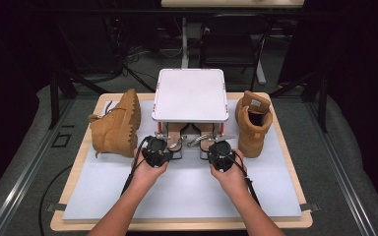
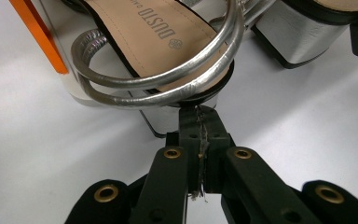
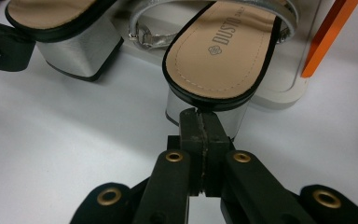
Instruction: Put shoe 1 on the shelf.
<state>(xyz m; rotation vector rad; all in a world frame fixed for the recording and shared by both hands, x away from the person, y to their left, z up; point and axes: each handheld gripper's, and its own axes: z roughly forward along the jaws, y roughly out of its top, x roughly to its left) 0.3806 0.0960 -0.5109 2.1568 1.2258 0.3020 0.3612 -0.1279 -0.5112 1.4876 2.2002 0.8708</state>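
Sandal heels (image 3: 208, 109) just beyond closed fingers (image 3: 190, 128)

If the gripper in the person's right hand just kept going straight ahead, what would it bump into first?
The right gripper, its jaws shut with nothing between them, points at the silver block heel of the right sandal. It would probably meet that heel first; it looks very close, though whether they already touch is unclear.

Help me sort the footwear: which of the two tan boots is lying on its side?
The boot left of the white rack: the left tan boot lies on its side, lugged sole showing. The right tan boot stands upright, opening facing up.
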